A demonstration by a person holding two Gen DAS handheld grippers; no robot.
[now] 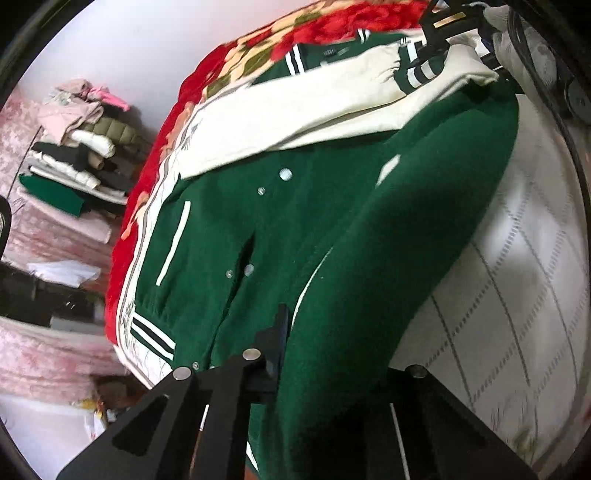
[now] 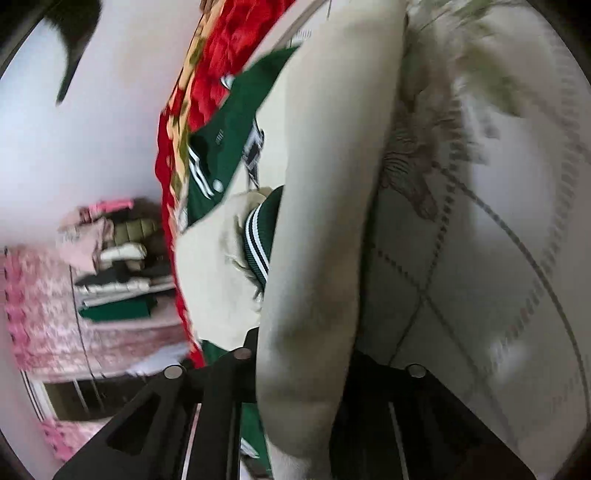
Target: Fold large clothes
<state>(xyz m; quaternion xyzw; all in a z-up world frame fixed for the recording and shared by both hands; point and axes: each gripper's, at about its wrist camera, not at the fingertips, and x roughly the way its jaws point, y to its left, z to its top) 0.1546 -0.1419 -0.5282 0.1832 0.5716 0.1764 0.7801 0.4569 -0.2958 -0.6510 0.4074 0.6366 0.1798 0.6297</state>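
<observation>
Slippage is threatening the fold: the left gripper (image 1: 295,369) is pinching the green wool varsity jacket (image 1: 295,229) lying on the quilted white bedspread (image 1: 517,295), while the right gripper (image 2: 295,387) is clamping its cream sleeve (image 2: 317,221). Uneven pulling is risking bunching, or dragging fabric toward the red floral blanket (image 1: 332,26).

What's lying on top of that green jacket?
A cream sleeve is folded across the green jacket, its striped cuff near the far end. The chest beneath the sleeve is covered, so nothing there can be seen.
</observation>
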